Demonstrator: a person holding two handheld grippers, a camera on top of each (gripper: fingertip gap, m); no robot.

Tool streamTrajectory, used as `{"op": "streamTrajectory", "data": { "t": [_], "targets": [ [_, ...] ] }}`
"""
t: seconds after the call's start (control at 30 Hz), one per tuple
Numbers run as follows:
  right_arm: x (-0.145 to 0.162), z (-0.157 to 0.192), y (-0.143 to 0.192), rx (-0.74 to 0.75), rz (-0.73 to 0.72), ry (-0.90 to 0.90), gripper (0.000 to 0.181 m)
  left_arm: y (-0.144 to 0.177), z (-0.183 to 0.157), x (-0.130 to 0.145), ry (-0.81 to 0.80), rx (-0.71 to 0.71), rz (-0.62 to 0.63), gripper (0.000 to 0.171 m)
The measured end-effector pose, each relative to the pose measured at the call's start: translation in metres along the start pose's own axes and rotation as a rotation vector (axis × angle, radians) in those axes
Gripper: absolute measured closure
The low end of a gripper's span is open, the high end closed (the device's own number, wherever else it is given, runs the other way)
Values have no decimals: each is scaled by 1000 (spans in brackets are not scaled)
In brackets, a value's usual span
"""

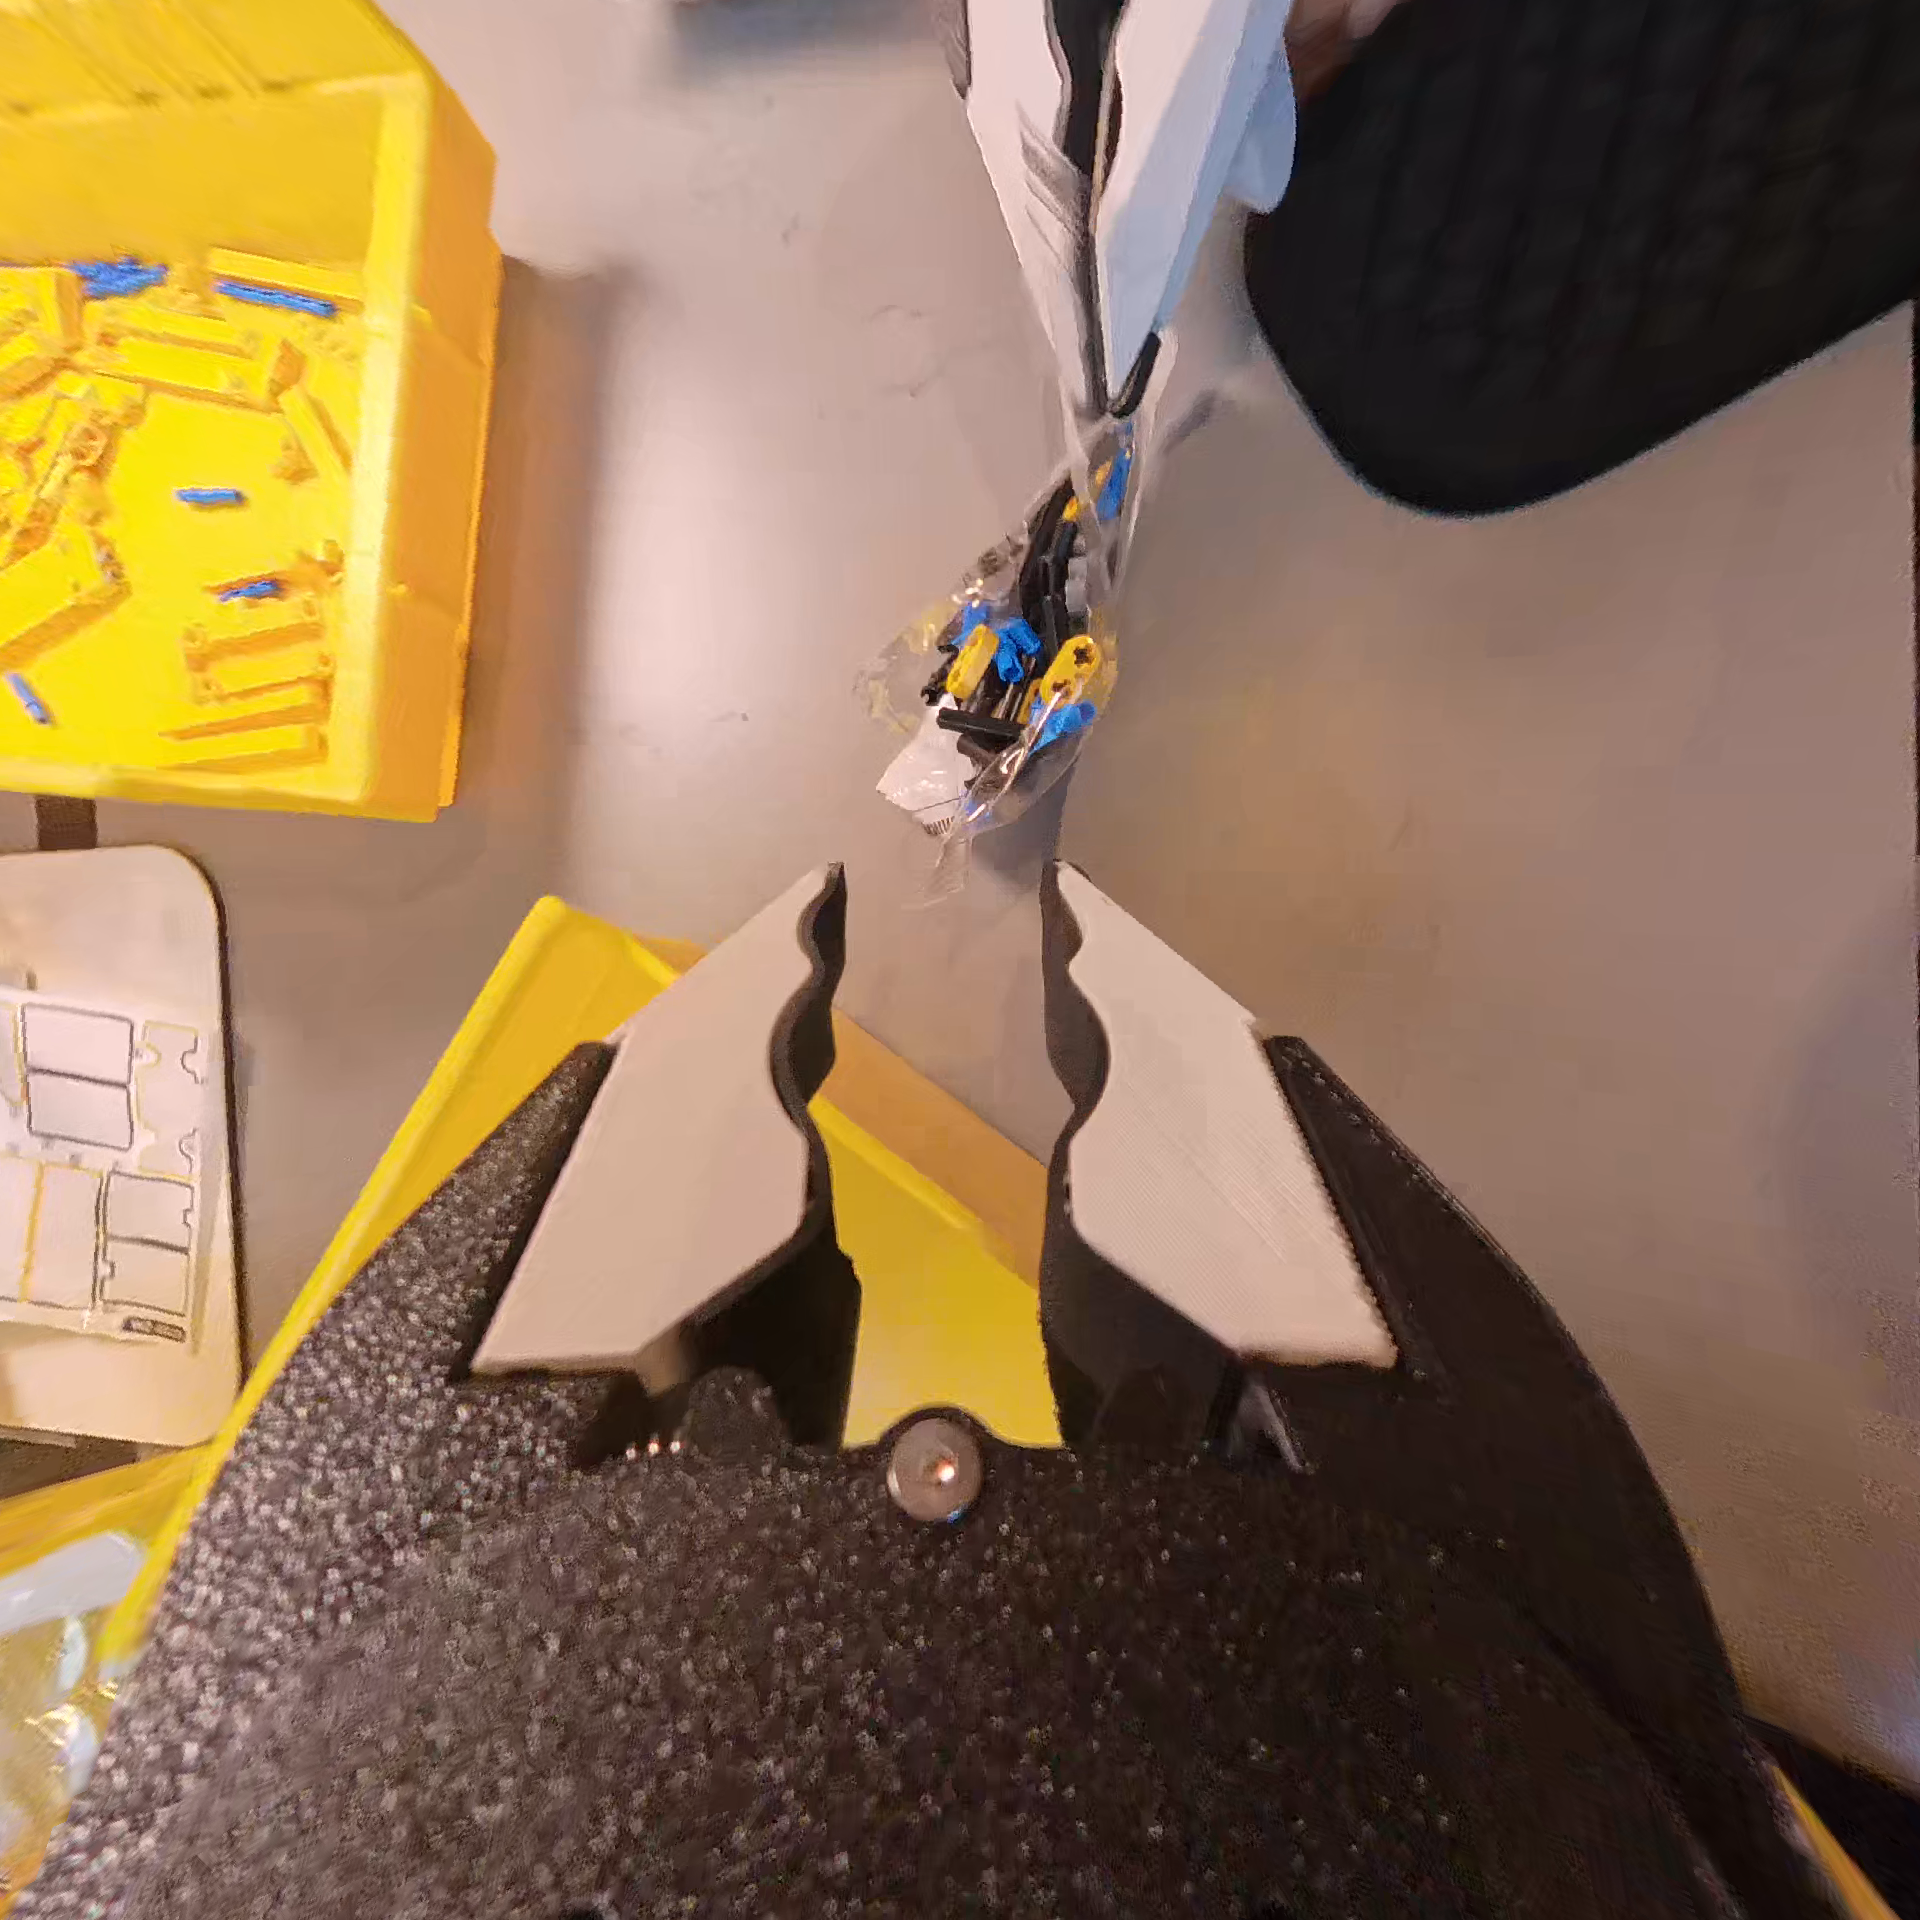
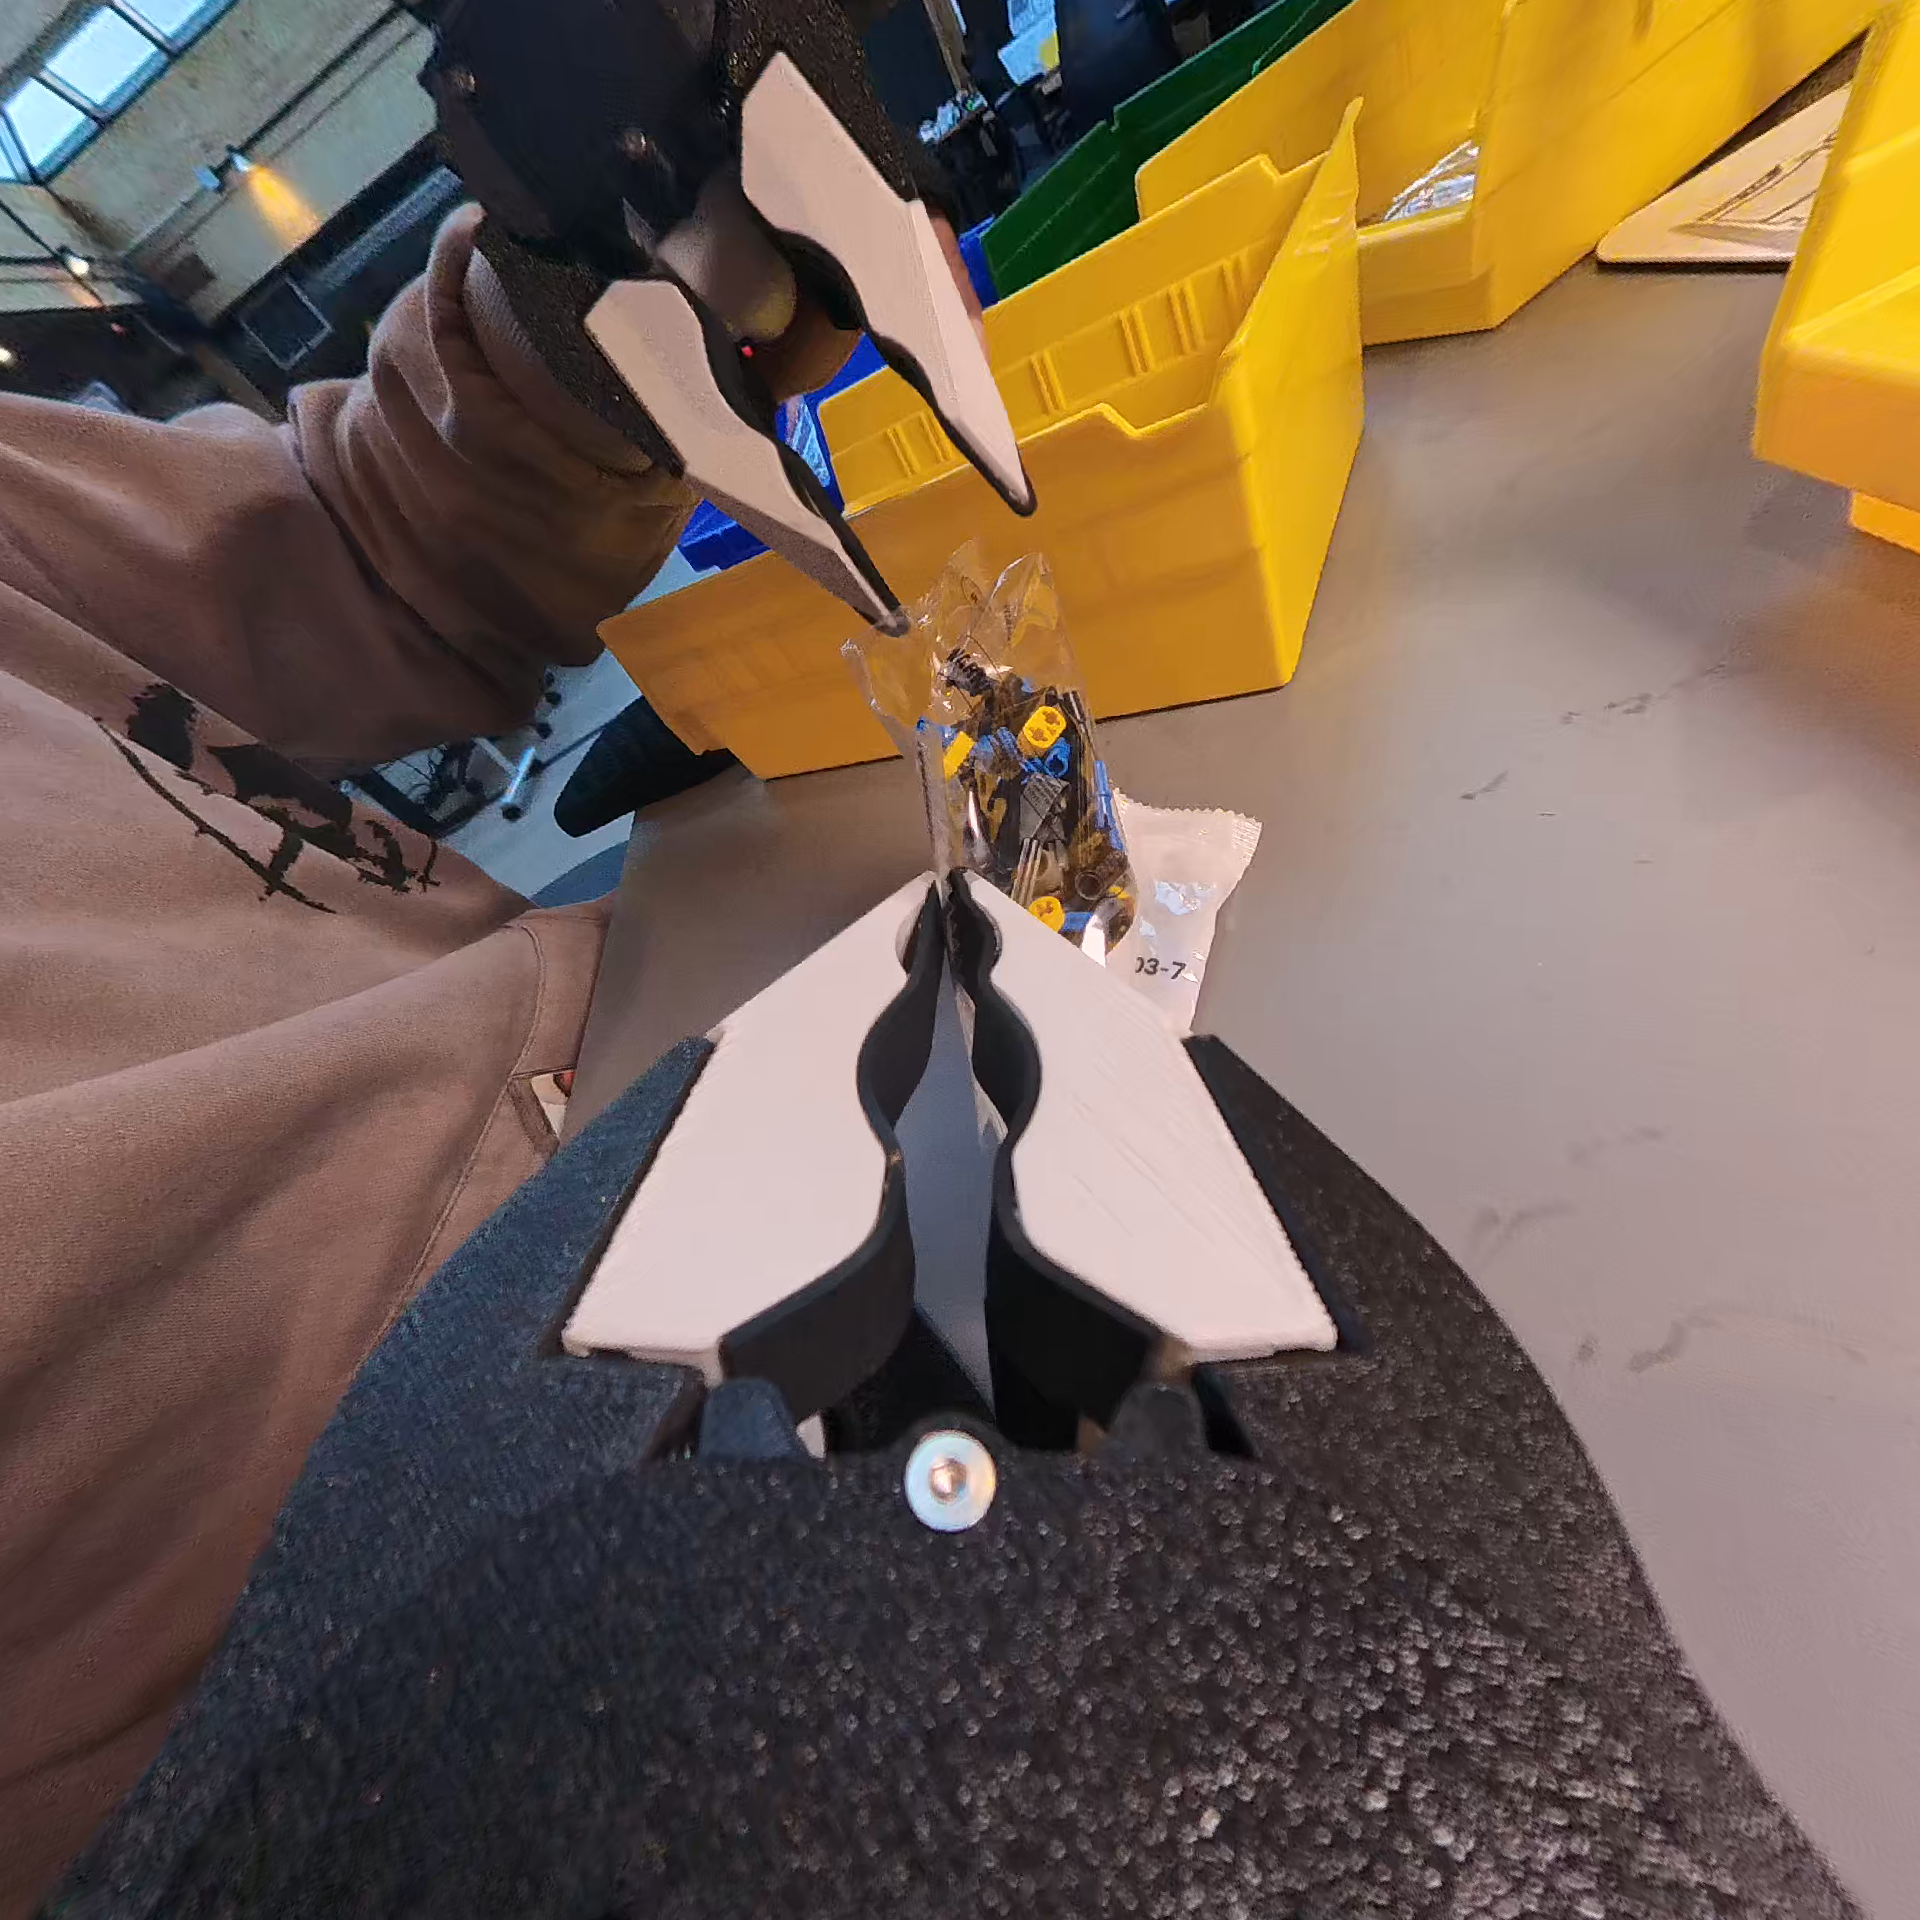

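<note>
The right gripper (image 2: 948, 896) pinches a crinkly clear bag (image 2: 1003, 748) of small plastic pieces, while the left gripper (image 1: 943, 883) gapes above it.

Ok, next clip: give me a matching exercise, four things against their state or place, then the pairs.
Things:
1. right gripper
2. left gripper
3. clear bag of small parts
4. white packet

States or places:
A. open, one fingertip touching the bag's top corner
B. lying on the grey table behind the bag
C. shut on the bag's edge
D. held upright, blue, yellow and black pieces inside

Pairs: 1-C, 2-A, 3-D, 4-B
</note>
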State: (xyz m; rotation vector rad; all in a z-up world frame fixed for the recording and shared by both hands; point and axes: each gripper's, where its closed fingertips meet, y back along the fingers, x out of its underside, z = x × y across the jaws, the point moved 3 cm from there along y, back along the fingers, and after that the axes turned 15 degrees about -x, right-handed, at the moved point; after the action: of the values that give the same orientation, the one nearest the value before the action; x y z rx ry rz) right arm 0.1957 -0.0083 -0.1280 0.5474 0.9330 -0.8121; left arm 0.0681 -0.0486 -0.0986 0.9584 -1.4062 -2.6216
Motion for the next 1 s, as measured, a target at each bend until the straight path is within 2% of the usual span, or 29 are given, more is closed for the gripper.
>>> {"op": "streamTrajectory", "data": {
  "t": [0.07,0.17,0.3,0.4,0.5,0.6,0.67,0.7,0.73,0.83,0.93,1.0],
  "targets": [
    [2,0,3,-1,-12,-8,181,-12,-2,2,-85,20,69,141],
    [4,-2,7,0,-31,-22,181,-19,-4,-2,-121,70,90,171],
    [-2,5,15,-10,-69,-13,181,3,-8,-14,-32,202,29,171],
    [-14,16,20,-28,-101,37,181,28,1,-25,97,261,-60,171],
    [-7,17,14,-22,-24,83,178,19,-12,-12,115,303,-12,171],
    [6,13,3,-4,62,93,160,13,-26,-3,103,321,7,171],
    [6,14,0,24,99,128,164,22,-19,-9,123,302,-28,171],
    [4,16,-1,34,119,159,178,28,-15,-12,140,301,-41,171],
    [0,19,-1,48,131,197,181,31,-11,-13,155,301,-42,171],
    [-15,30,2,42,103,227,181,32,-13,-6,245,367,-35,171],
    [-4,18,6,114,147,201,167,21,-20,2,342,394,-57,171],
    [5,14,5,111,143,174,164,24,-24,-4,372,401,-115,171]
  ]
}}
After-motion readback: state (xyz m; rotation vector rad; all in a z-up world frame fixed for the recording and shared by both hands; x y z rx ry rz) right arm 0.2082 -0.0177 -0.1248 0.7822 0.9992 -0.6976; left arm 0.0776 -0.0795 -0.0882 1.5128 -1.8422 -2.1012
